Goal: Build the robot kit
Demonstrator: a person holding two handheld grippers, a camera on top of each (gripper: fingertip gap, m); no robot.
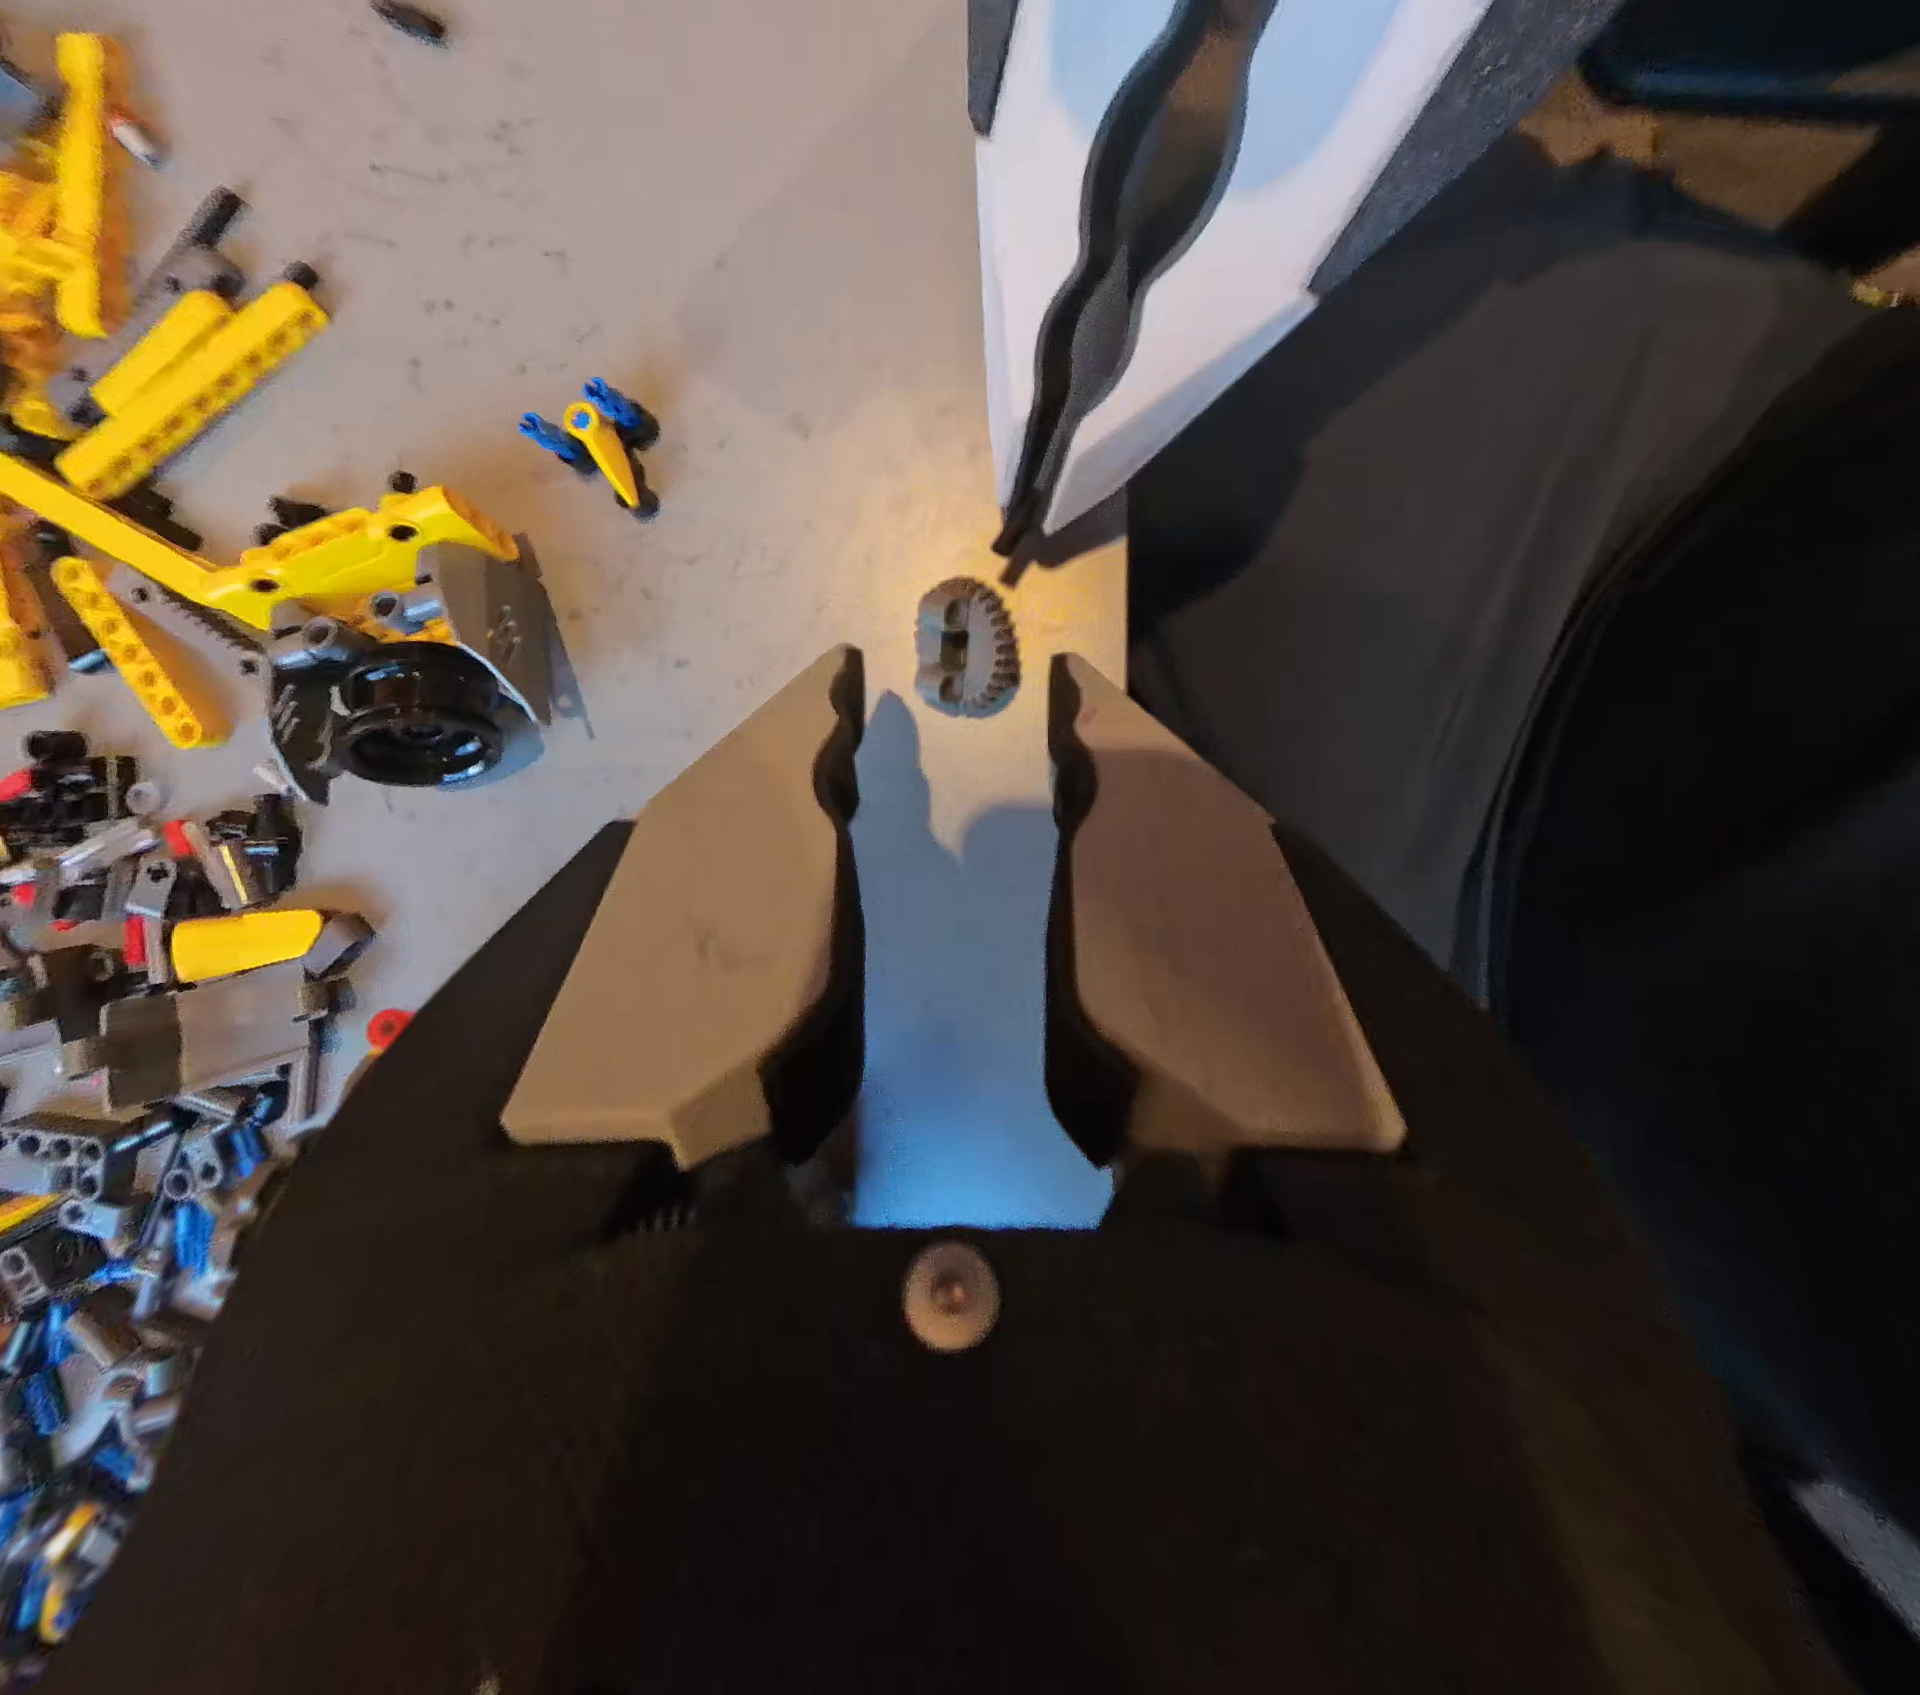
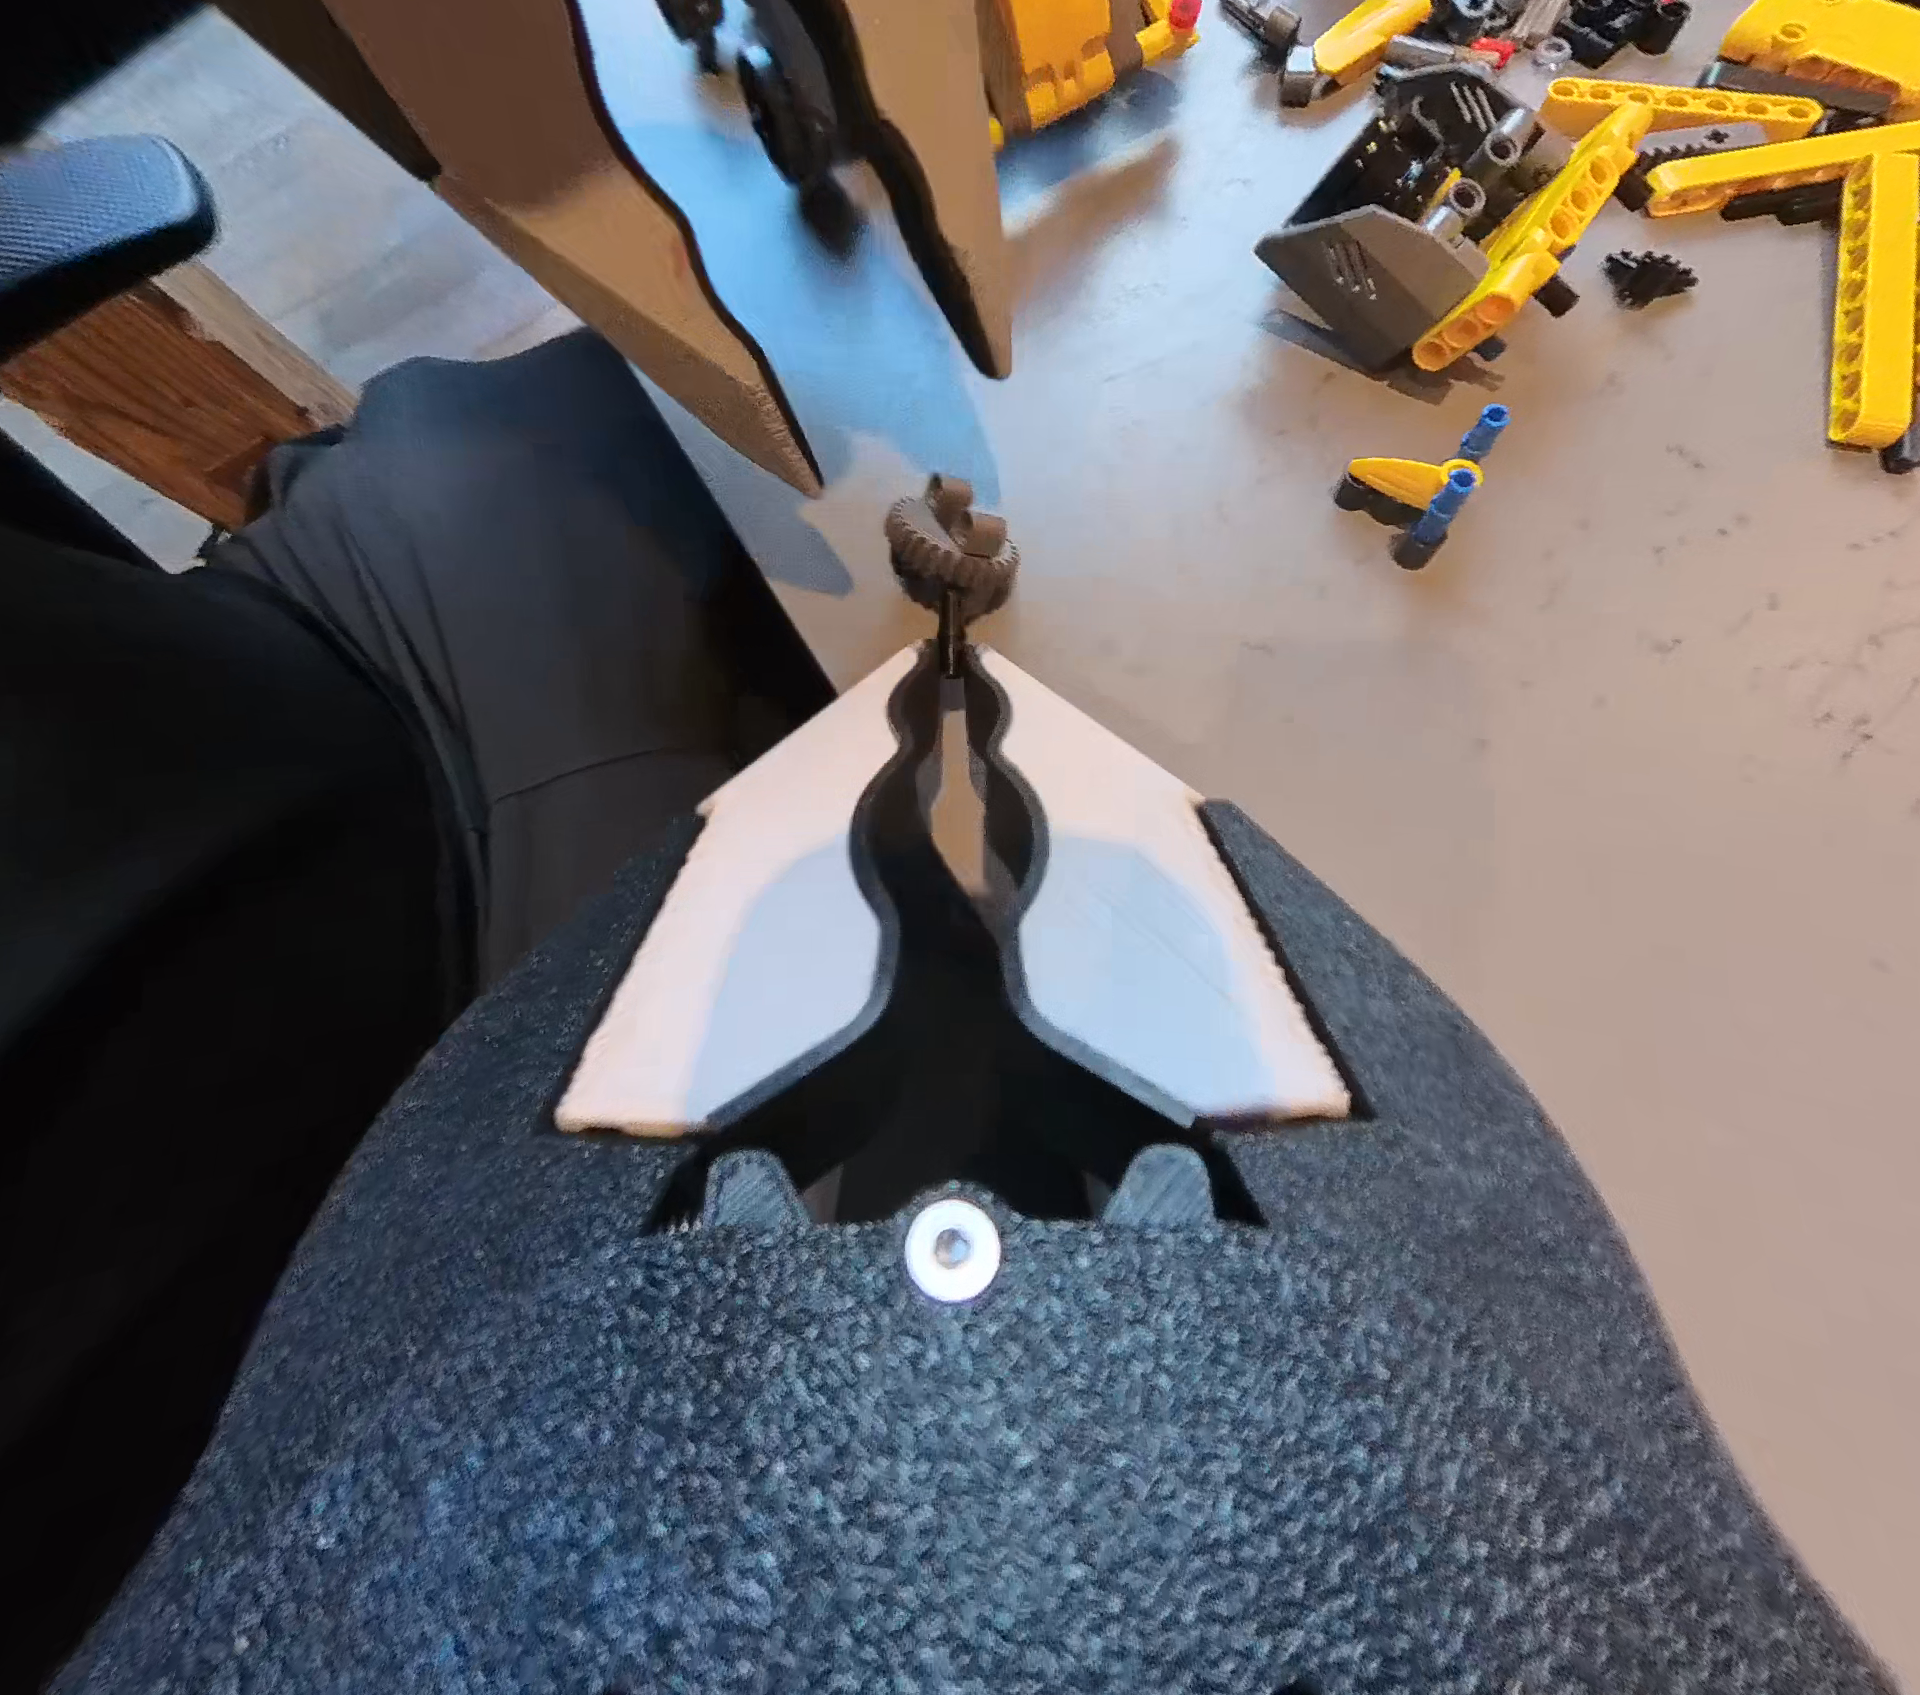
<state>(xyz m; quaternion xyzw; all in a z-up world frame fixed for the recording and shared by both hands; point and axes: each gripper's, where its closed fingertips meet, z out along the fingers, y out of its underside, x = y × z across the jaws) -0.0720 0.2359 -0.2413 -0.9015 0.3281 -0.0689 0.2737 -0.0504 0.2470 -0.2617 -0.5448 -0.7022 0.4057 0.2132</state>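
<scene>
A small dark grey gear (image 1: 966, 650) sits near the table's edge; it also shows in the right wrist view (image 2: 951, 549). My left gripper (image 1: 956, 674) is open and empty, its tan fingers on either side of the gear and just short of it. In the right wrist view it (image 2: 904, 424) comes down from above the gear. My right gripper (image 2: 948, 653) has white fingers shut on a thin black pin (image 2: 950, 629) whose far end reaches the gear. In the left wrist view it (image 1: 1013, 542) points down at the gear from the far side.
A heap of yellow, black, grey and blue building parts (image 1: 156, 502) covers the table's left part (image 2: 1558, 35). A small yellow and blue piece (image 1: 603, 450) lies apart. A grey scoop with a black wheel (image 1: 416, 710) is nearby. A person's dark-clothed lap (image 2: 312, 710) is past the table edge. Both grippers' tips are close together, under 4 cm apart.
</scene>
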